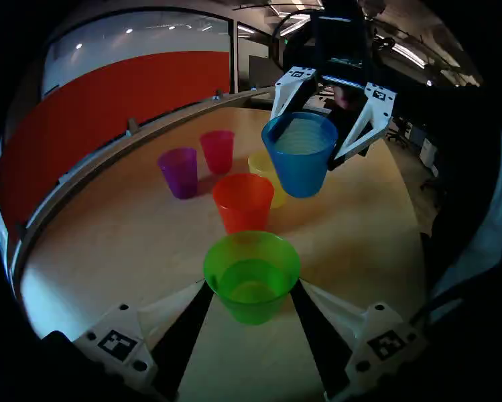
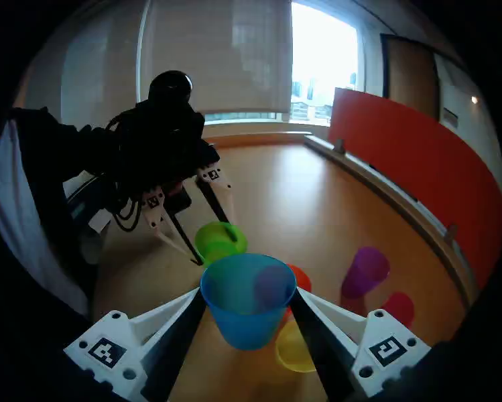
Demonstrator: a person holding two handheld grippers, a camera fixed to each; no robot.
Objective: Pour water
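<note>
Nearest: left gripper (image 1: 252,285) has its fingers closed onto the green cup (image 1: 252,268), one on each side wall. The cup is upright with its mouth open, so it reads as the receiver. Its bottom looks shiny; cannot tell if any water is in it, or whether it rests on the table (image 1: 116,248).

Just beyond: orange cup (image 1: 242,201) standing on the table, yellow cup (image 1: 267,171) close behind it. The purple cup (image 1: 179,172) and pink cup (image 1: 217,151) stand farther off to the side. All four are upright.

Farthest: right gripper (image 1: 304,142) clamps the blue cup (image 1: 301,161), which is raised above the yellow cup with its mouth seemingly tipped toward the green cup. The pale surface inside is probably water.

Judgement: the raised hold clears the standing cups. No stream visible, so the pour has not begun. The blue rim needs to come over the green mouth before tipping further.
</note>
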